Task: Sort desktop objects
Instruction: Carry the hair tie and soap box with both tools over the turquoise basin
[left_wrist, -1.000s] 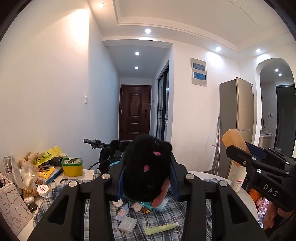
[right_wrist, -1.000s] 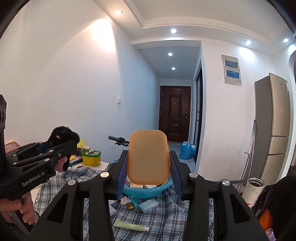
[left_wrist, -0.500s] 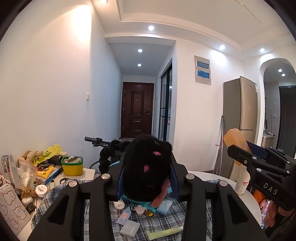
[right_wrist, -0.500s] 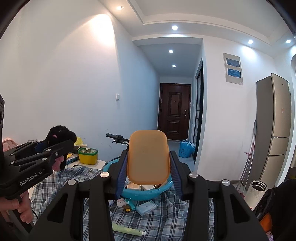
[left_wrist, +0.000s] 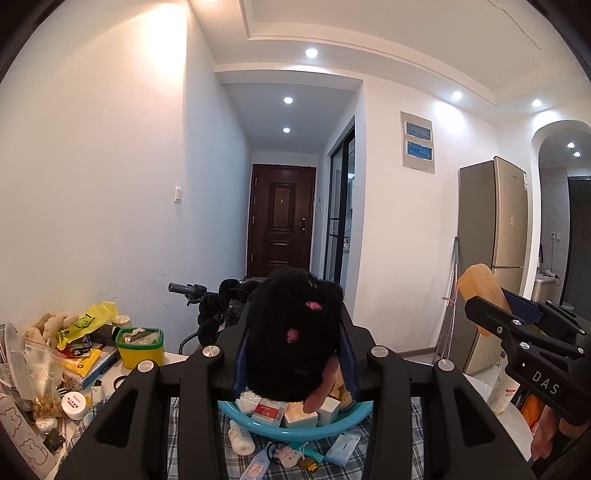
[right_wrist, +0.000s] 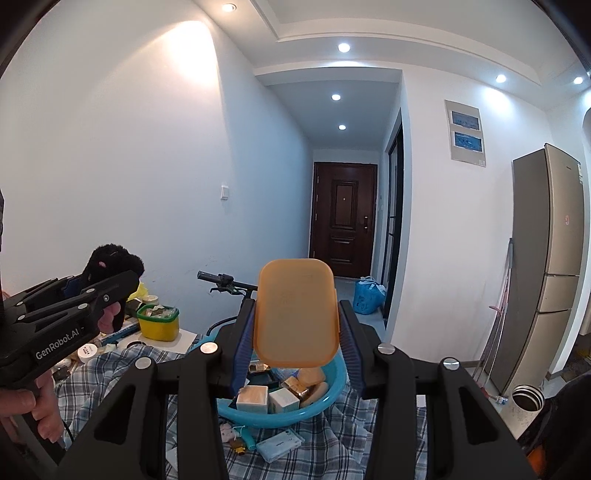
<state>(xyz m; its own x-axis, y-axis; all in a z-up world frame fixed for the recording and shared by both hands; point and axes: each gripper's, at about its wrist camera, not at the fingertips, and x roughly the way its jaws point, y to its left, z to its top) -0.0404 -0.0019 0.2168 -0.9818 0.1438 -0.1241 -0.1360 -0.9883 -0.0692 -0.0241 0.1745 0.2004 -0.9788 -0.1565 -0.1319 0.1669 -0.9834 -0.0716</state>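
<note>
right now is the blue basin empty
No, the blue basin holds several small boxes and other items, seen below the orange lid in the right wrist view.

Both grippers raised above a cluttered bench, each holding something.

The right gripper (right_wrist: 295, 332) clamps a translucent orange rounded-rectangular plastic lid (right_wrist: 295, 314) upright between its blue pads, above a round turquoise plastic basin (right_wrist: 332, 391) filled with small cartons and soaps. At far left, the left gripper (right_wrist: 107, 291) (held in a person's hand (right_wrist: 40, 410)) grips a fluffy black plush toy with pink marks (right_wrist: 110, 258). The basin sits on a blue-and-white checked cloth (right_wrist: 325, 443) covering the bench; a pale blue tissue packet (right_wrist: 280, 445) lies just in front of it. A yellow tub with a green rim (right_wrist: 159, 325) stands farther left.
</note>
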